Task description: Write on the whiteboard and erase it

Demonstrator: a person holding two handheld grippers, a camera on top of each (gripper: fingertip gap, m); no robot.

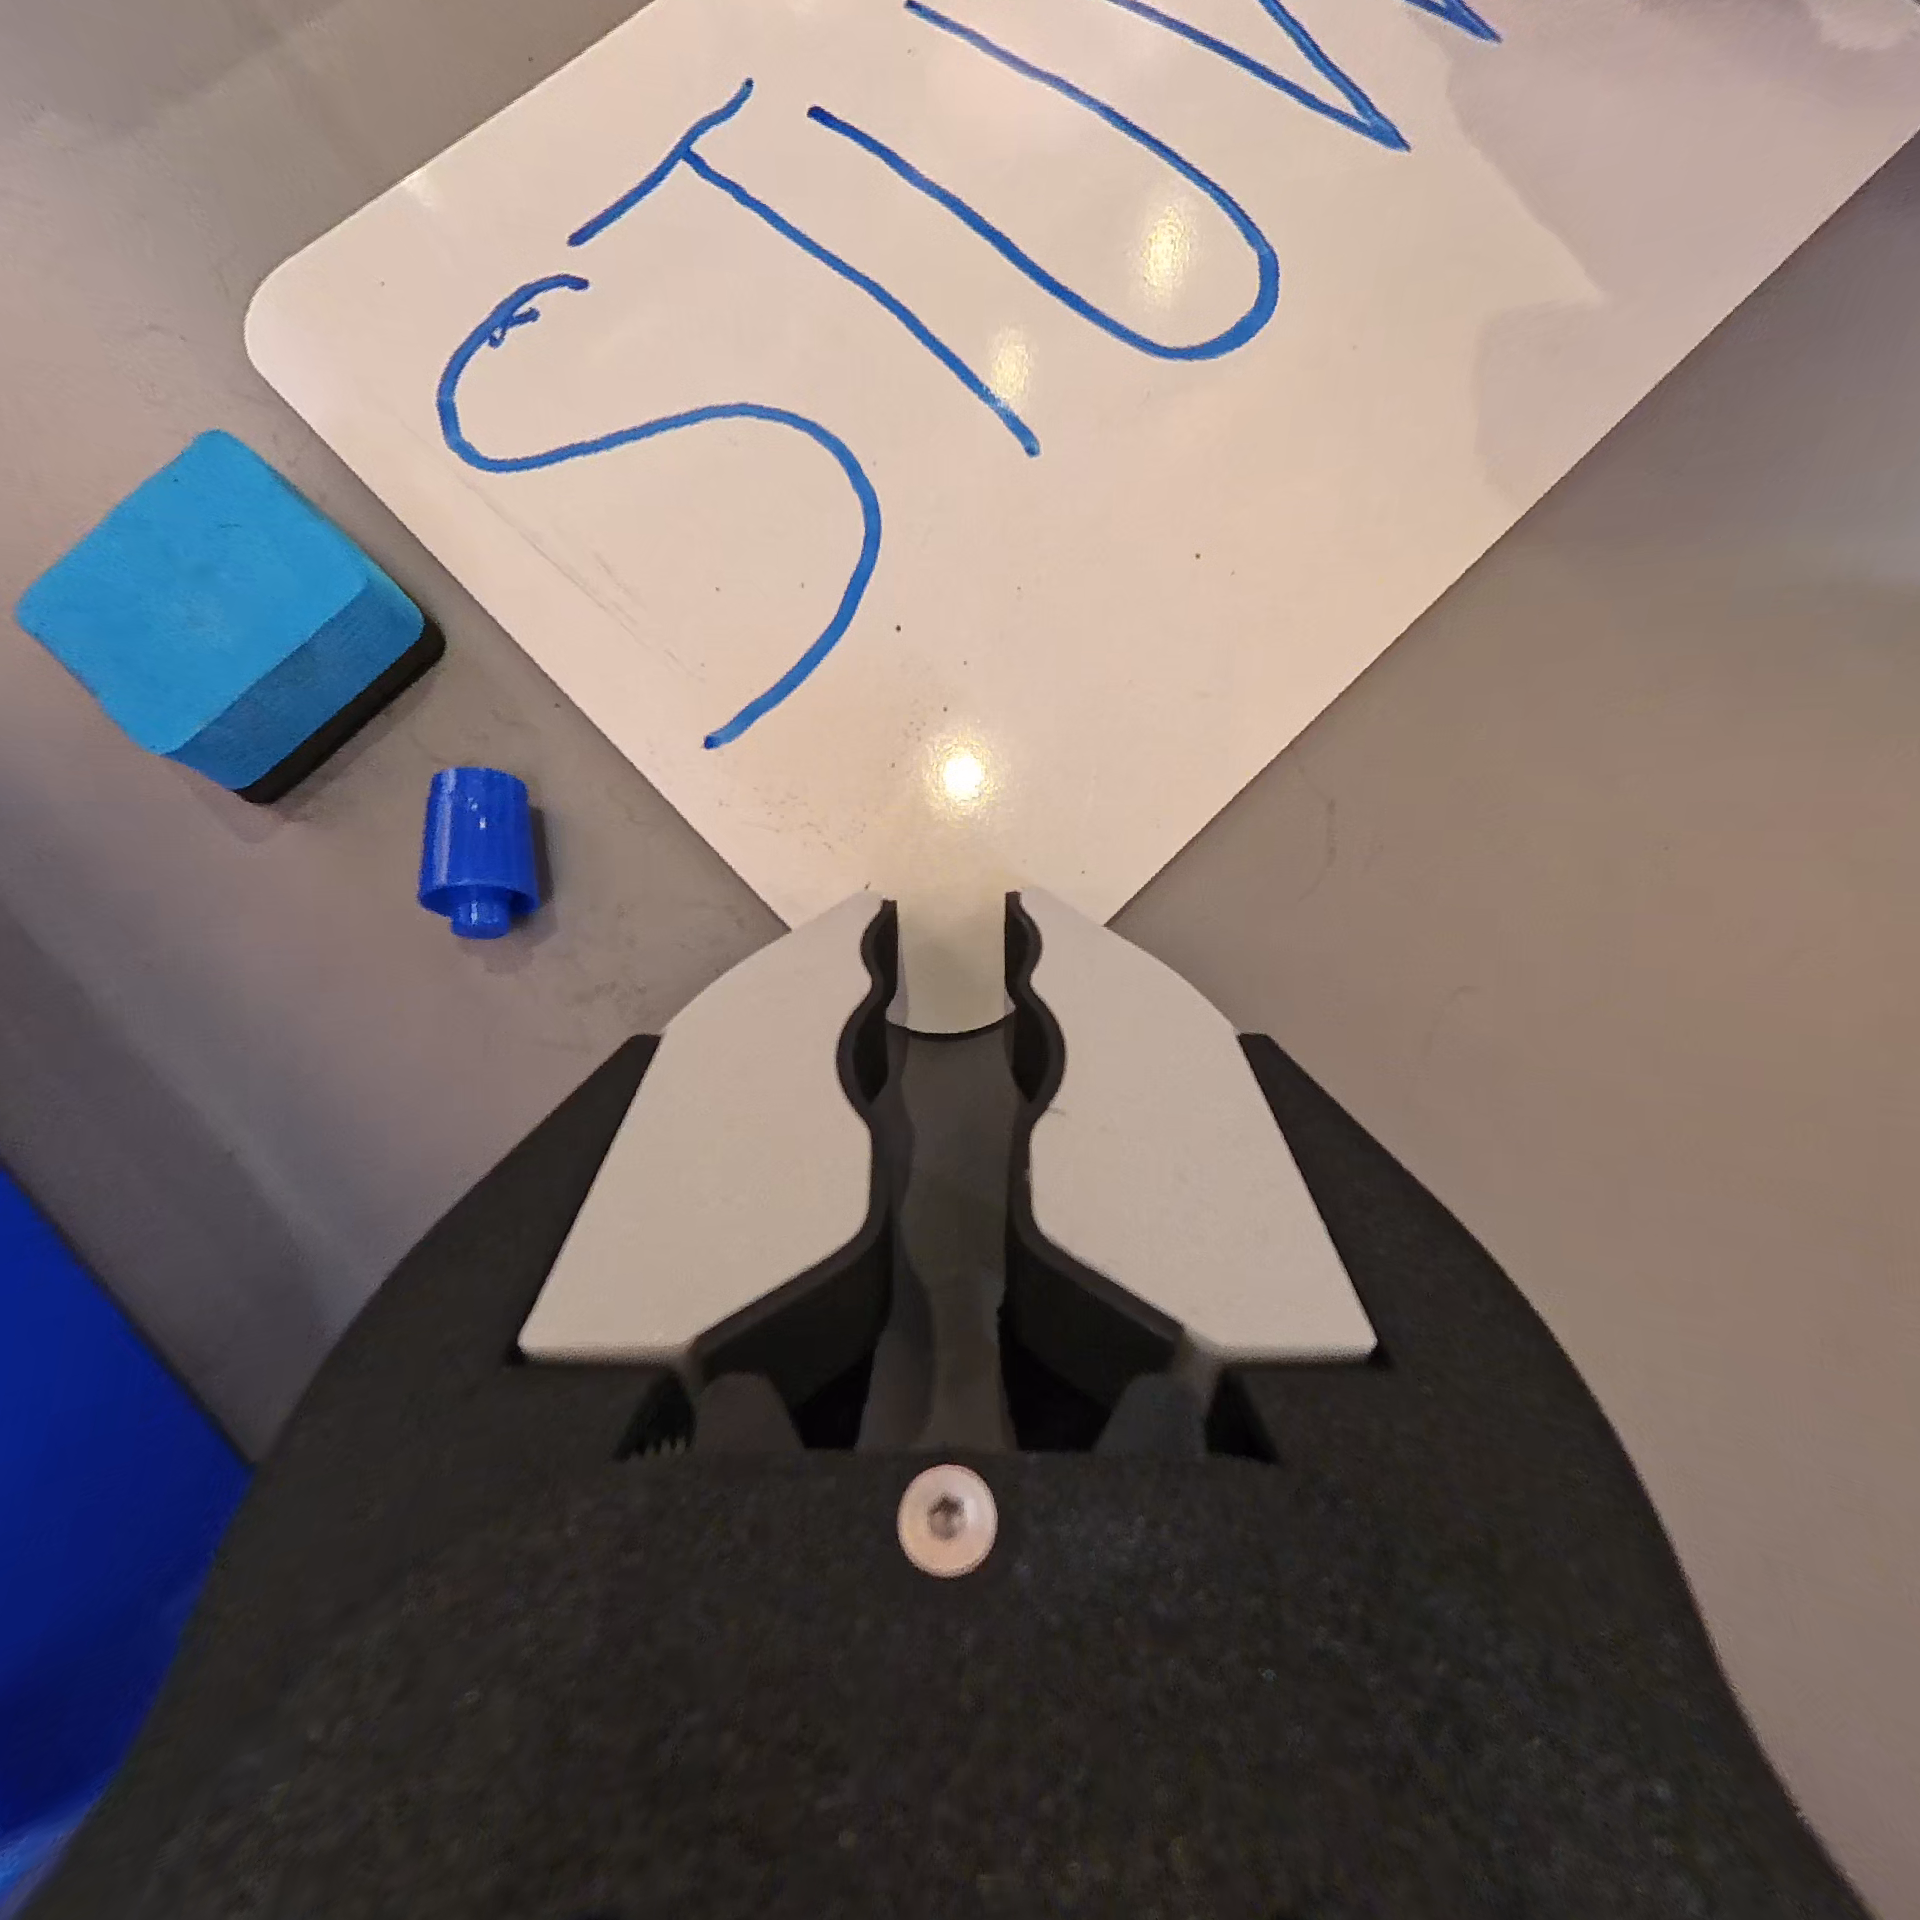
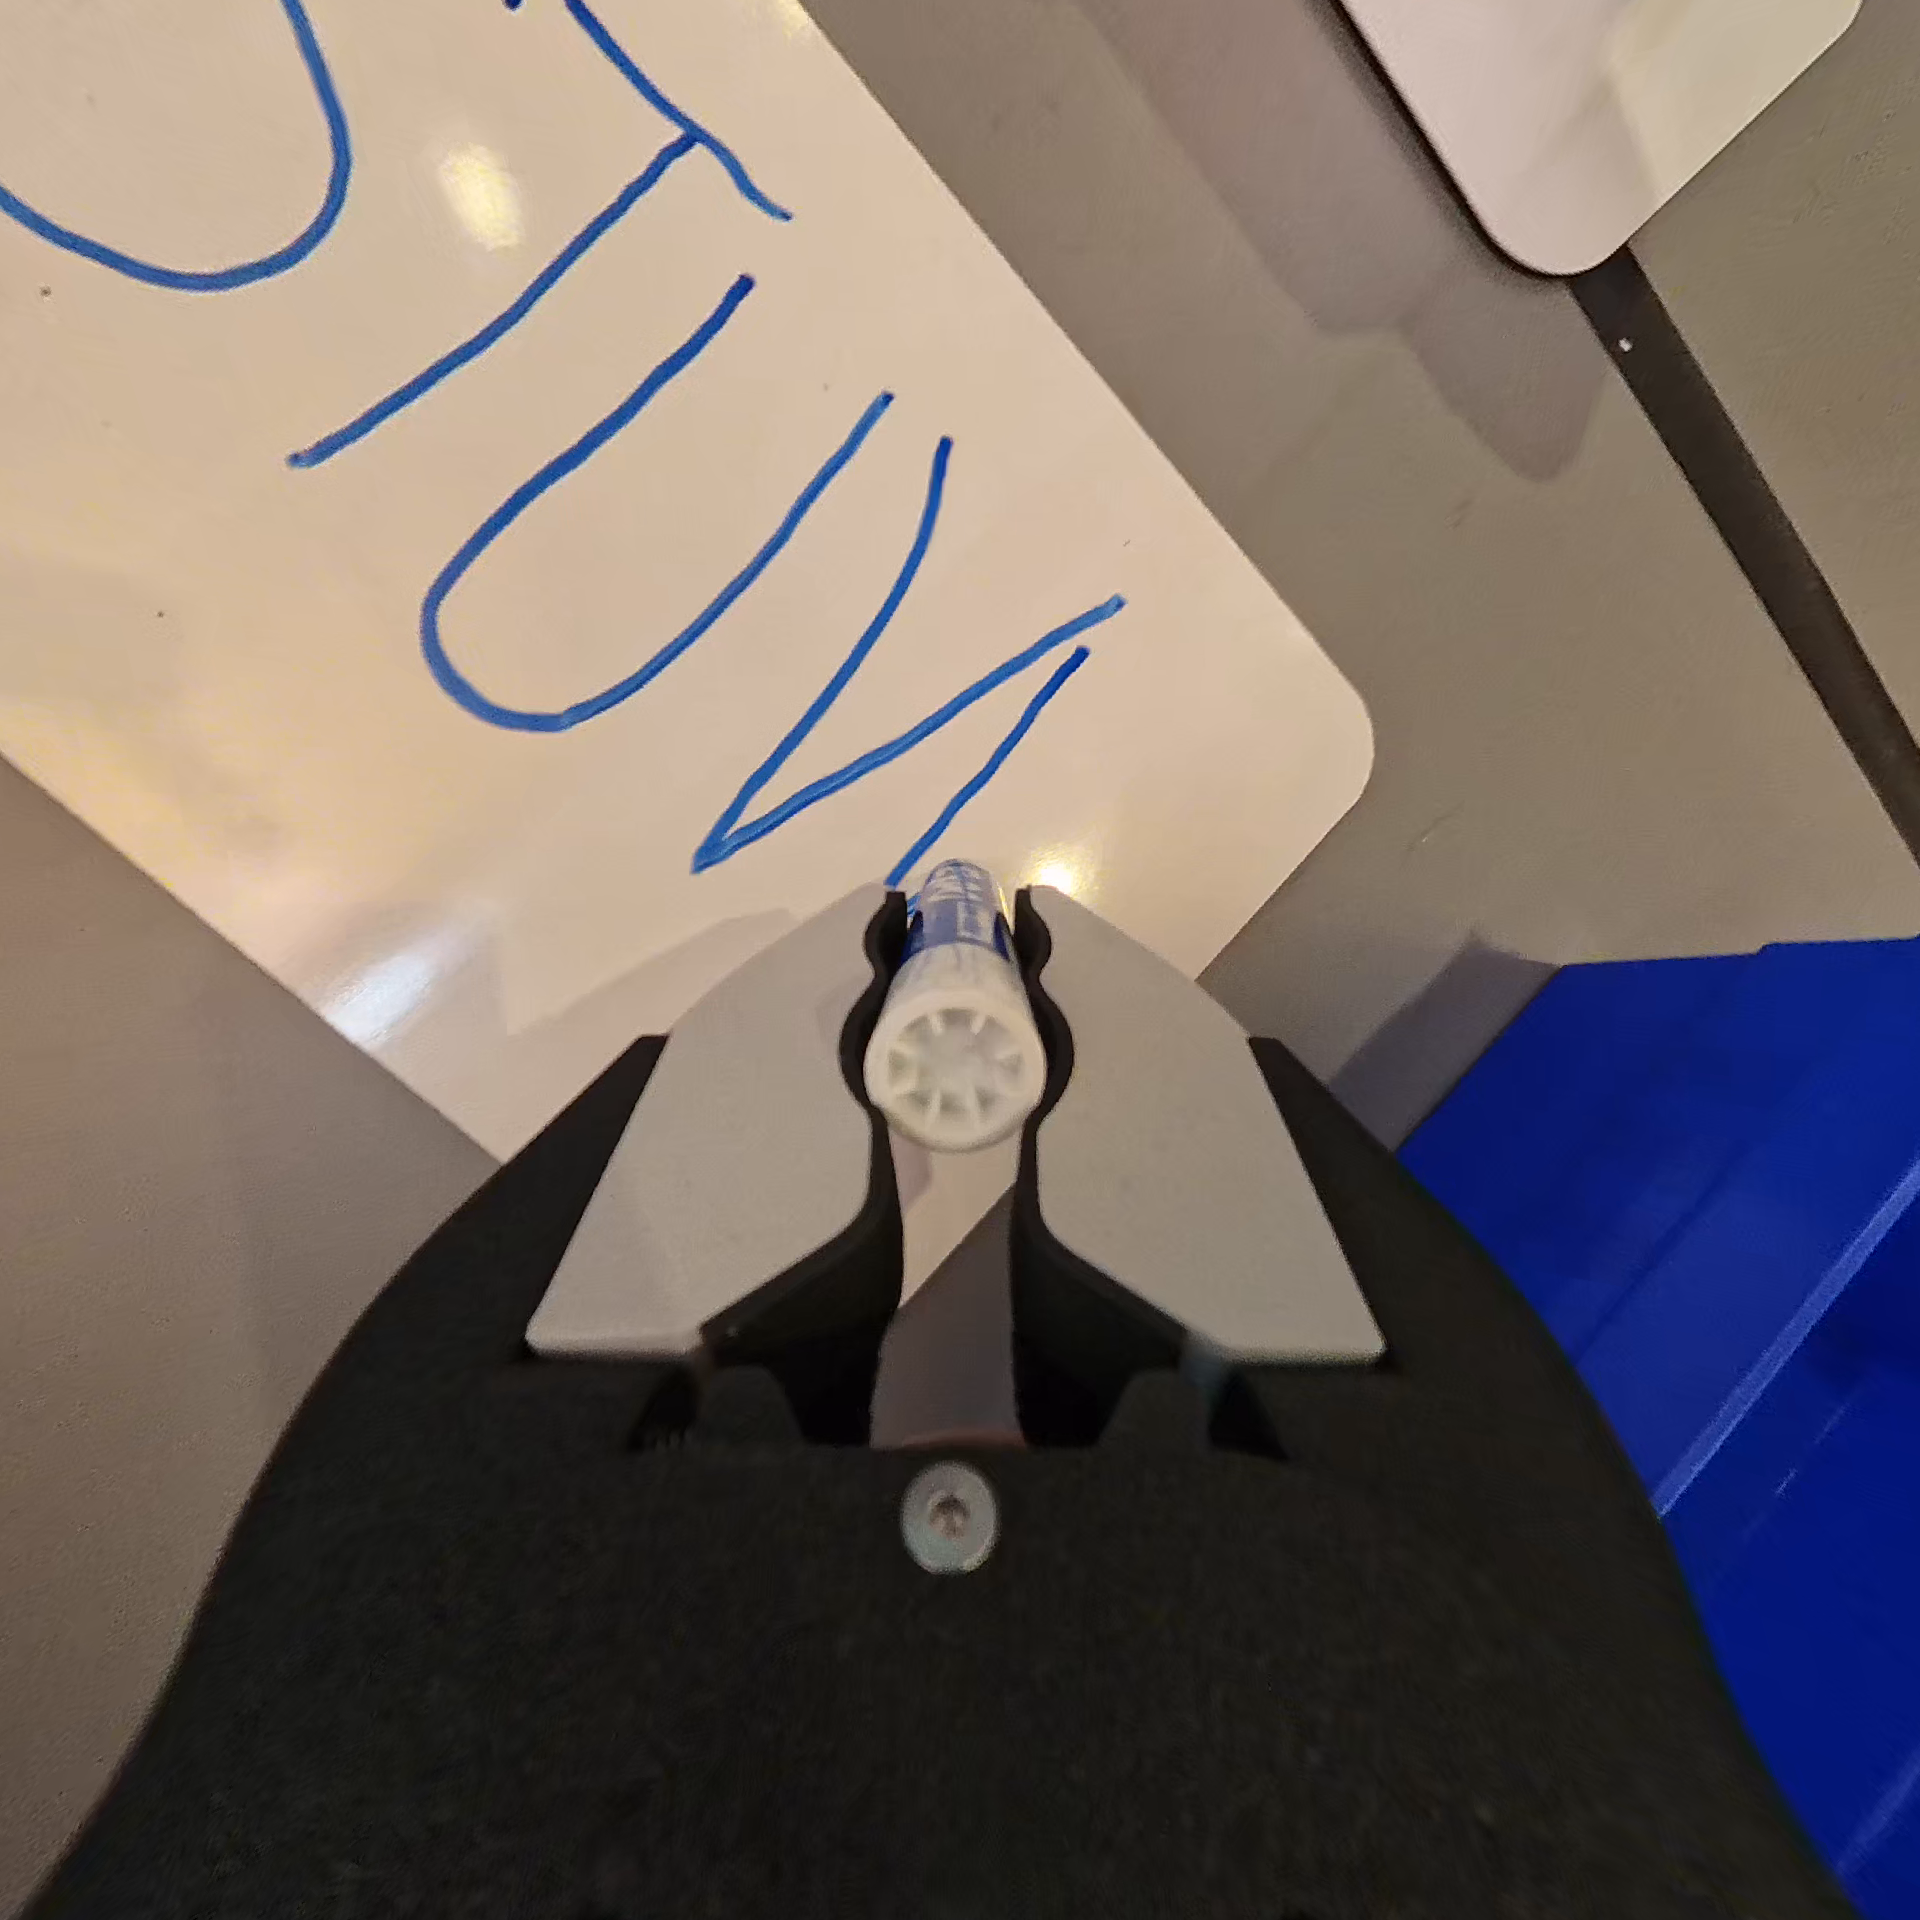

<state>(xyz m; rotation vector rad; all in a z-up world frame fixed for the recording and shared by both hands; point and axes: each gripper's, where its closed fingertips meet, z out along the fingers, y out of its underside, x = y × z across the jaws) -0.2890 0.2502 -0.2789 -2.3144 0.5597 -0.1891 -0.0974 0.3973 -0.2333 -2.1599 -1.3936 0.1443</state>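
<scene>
Right now the marker (image 2: 956, 1003) is clamped in the right gripper (image 2: 956, 894), its tip down on the whiteboard (image 2: 260, 623) at the end of a blue stroke. It looks light, stiff and smooth, so I'd judge the mid-barrel hold about right. The board, thin and slick, lies flat on the grey table (image 1: 1558, 779), likely to slide if pushed. At its near corner the left gripper (image 1: 951, 899) hovers, its fingers nearly together with nothing between them. The eraser (image 1: 208, 603), a soft blue block best pinched by its sides, sits just beside the board, the marker cap (image 1: 476, 847) near it. A blue bin (image 2: 1662, 1195) stands close on the right, and a second white board (image 2: 1590, 114) lies farther off.
</scene>
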